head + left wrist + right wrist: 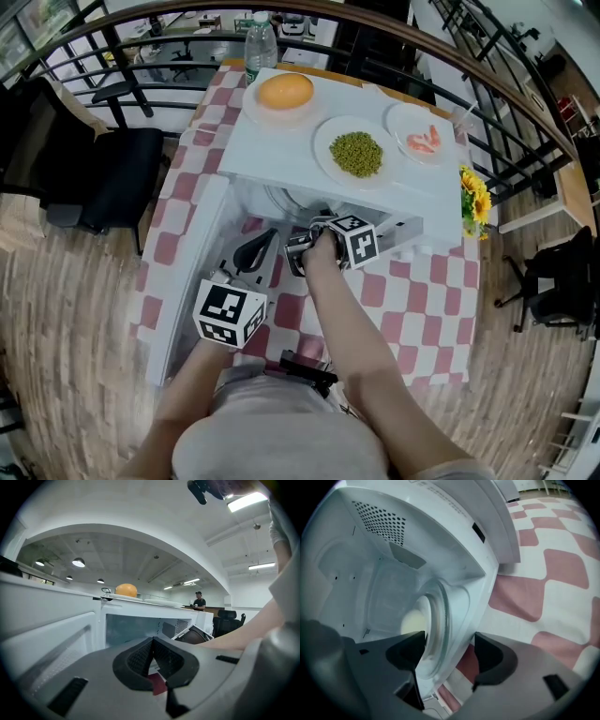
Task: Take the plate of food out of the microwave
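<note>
Plate [435, 620] in microwave [370, 555], btwn parted rt hand-held gripper [449, 645] jaws

Bits and pieces sitting around the red-and-white checked tablecloth [422, 300]

Three plates are lying side by side: one is carrying a round orange food [285, 92], one a heap of green peas [355, 154], one a few pink shrimp [425, 141]. A water bottle [261, 42] is standing upright just behind the orange one. Sunflowers [473, 195] are leaning out at the cloth's right edge. A black chair [112, 178] is standing on the wooden floor [66, 319], and a dark curved railing [511, 103] is running behind. In the left gripper view, a person in dark clothes [199, 601] is standing far off.
</note>
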Available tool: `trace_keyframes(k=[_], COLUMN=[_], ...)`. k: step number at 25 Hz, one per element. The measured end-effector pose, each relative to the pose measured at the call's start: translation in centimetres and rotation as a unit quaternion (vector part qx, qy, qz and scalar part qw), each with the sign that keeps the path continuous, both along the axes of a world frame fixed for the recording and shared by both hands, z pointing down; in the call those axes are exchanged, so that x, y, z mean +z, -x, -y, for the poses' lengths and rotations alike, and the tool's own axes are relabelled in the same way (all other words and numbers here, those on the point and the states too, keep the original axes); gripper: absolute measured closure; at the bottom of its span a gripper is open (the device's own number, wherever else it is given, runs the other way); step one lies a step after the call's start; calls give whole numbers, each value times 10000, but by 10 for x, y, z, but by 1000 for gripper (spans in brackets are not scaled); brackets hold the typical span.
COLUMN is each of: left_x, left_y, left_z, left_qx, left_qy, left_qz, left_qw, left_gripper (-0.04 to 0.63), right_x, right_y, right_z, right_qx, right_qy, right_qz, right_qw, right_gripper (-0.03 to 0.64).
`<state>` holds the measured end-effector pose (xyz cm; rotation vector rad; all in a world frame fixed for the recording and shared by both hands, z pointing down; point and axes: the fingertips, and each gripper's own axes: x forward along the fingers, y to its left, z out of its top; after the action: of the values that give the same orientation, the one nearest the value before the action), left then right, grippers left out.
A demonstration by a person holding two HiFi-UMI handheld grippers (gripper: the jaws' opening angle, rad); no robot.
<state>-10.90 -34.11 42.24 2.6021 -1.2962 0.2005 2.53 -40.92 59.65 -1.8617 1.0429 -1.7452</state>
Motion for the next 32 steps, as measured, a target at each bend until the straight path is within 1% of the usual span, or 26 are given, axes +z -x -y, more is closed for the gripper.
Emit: trace_keyframes(k=[9,18,23,24,26,29,32], left_x=[1,1,4,4,5,5,5], left_y=[-3,-8,-9,-10,-12,-14,-15], left_z=[-7,-15,-19,-20,-21,-22,-23], left_qx=[-3,39,37,36,41,61,68], left_qy=[4,14,48,54,60,63,75], left_qz=[15,4,-3,-4,-11,-18,-9], left_qw=[10000,10000,10000,10000,10000,10000,9999], left_gripper=[594,594,594,594,594,594,594], right_x=[-4,-14,-18,-20,-25,-27,-27], right_y=[-1,0,0,-1,-2,-5,-7], right_z=[-9,-17,-21,-21,-20,-20,-20], right_qx=[-77,-265,-394,-436,-509,-499,-455], right_qy=[-334,-692,-917,-970,-1048,-1121,-1319], right_qz=[179,258,287,250,156,262,441], right_qw=[9993,9969,9946,9940,9931,9921,9892], right_gripper=[330,442,488,500,568,571,575])
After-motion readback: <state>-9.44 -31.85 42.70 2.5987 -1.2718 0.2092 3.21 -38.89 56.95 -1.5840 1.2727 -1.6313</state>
